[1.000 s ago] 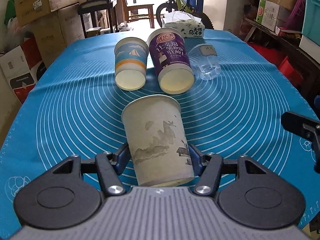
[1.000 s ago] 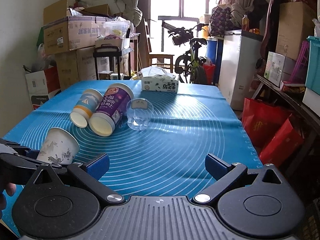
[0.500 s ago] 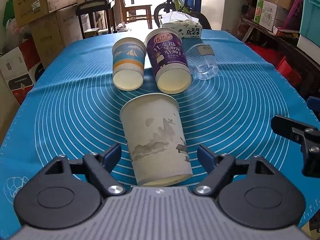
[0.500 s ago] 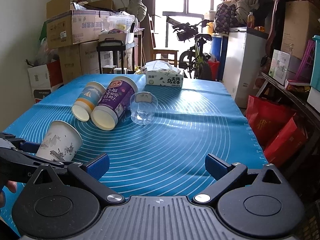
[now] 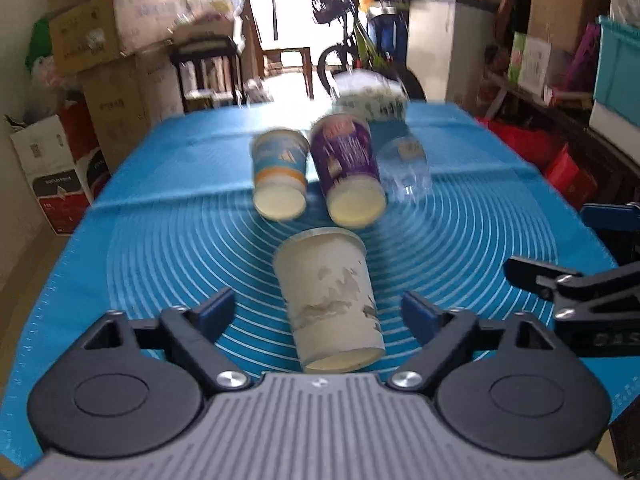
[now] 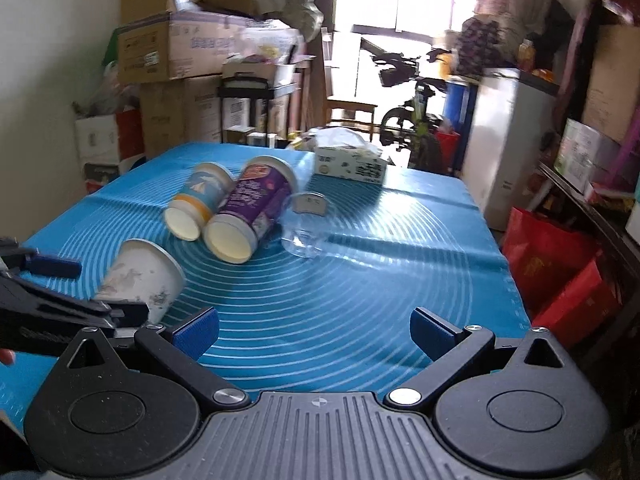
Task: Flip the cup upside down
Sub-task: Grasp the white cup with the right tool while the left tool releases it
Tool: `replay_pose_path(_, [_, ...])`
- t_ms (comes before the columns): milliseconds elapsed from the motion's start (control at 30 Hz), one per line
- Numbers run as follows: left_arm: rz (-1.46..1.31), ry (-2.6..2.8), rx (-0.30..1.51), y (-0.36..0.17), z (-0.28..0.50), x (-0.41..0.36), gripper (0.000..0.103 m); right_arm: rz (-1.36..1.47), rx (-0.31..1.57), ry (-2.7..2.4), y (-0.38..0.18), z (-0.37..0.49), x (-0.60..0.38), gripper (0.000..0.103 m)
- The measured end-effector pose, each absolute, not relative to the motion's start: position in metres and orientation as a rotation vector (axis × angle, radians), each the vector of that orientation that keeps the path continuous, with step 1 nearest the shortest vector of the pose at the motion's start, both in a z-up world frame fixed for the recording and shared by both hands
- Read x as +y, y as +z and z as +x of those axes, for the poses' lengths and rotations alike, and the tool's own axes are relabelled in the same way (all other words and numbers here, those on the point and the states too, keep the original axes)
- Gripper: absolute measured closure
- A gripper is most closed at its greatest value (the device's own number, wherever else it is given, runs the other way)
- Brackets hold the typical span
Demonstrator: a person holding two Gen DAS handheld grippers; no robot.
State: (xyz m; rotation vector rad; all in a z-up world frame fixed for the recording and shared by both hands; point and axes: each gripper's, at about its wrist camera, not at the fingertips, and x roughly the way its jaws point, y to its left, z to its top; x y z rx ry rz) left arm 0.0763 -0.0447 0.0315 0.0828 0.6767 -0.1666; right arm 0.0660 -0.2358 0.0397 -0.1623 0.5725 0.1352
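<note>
A white paper cup with a grey ink landscape (image 5: 330, 300) lies on its side on the blue mat (image 5: 160, 240), rim pointing away from me. My left gripper (image 5: 318, 312) is open, its blue pads on either side of the cup and apart from it. The cup also shows in the right wrist view (image 6: 140, 280), with the left gripper's fingers (image 6: 52, 266) around it. My right gripper (image 6: 314, 330) is open and empty, above the mat's near part, to the right of the cup.
A blue-and-white cup (image 5: 280, 172), a purple cup (image 5: 348, 168) and a clear plastic cup (image 5: 406, 172) lie on their sides further back. A tissue box (image 6: 350, 164) stands at the far edge. Boxes stand left; red bags and shelves stand right.
My left gripper let go of the white cup, opened wide and drew back. The cup lies on the mat. Both views have tilted up and blurred.
</note>
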Motion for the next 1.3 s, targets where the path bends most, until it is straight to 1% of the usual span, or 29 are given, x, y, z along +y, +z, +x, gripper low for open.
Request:
replay_pose_path(67, [0.078,-0.14,0.632,0.042,0.066,-0.037,0.008,-0.257,0.553,0.145,0.05,0.068,-0.226,0.0])
replay_pose_path(100, [0.076,-0.128,0.615,0.046,0.061,-0.032,0.006,-0.318,0.54,0.153,0.056,0.069,-0.219,0.0])
replay_pose_path(167, [0.068,-0.109,0.59,0.051,0.053,-0.023,0.005,-0.475,0.511,0.18,0.067,0.071,-0.202,0.0])
replay_pose_path(233, [0.065,-0.082,0.571,0.054,0.047,-0.014,0.005,-0.675,0.469,0.22,0.075,0.071,-0.183,0.0])
replay_pose_path(333, [0.067,-0.036,0.554,0.049,0.042,-0.001,0.005,-1.063,0.397,0.298,0.077,0.064,-0.148,0.0])
replay_pose_path(500, [0.05,0.023,0.585,0.027,0.043,0.019,0.005,-1.63,0.274,0.418,0.057,0.05,-0.099,0.0])
replay_pose_path(633, [0.056,0.068,0.585,0.018,0.043,0.034,0.005,-2.023,0.111,0.507,0.028,0.038,-0.078,0.0])
replay_pose_path(833, [0.046,0.096,0.607,0.008,0.046,0.055,0.005,-2.458,-0.136,0.704,-0.009,0.024,-0.068,0.0])
replay_pose_path(900, [0.031,0.102,0.619,0.006,0.047,0.061,0.005,-2.568,-0.192,0.759,-0.02,0.022,-0.068,0.0])
replay_pose_path(1067, [-0.005,0.14,0.621,0.006,0.052,0.074,0.005,-2.74,-0.233,0.919,-0.047,0.018,-0.07,0.0])
replay_pose_path(1200, [0.0,0.162,0.612,0.007,0.055,0.077,0.005,-2.795,-0.251,0.987,-0.066,0.017,-0.072,0.0])
replay_pose_path(1267, [0.036,0.169,0.621,0.005,0.057,0.073,0.005,-2.795,-0.219,0.999,-0.076,0.017,-0.073,0.0])
replay_pose_path(1300, [0.046,0.168,0.624,0.004,0.058,0.072,0.005,-2.795,-0.204,1.004,-0.078,0.017,-0.072,0.002])
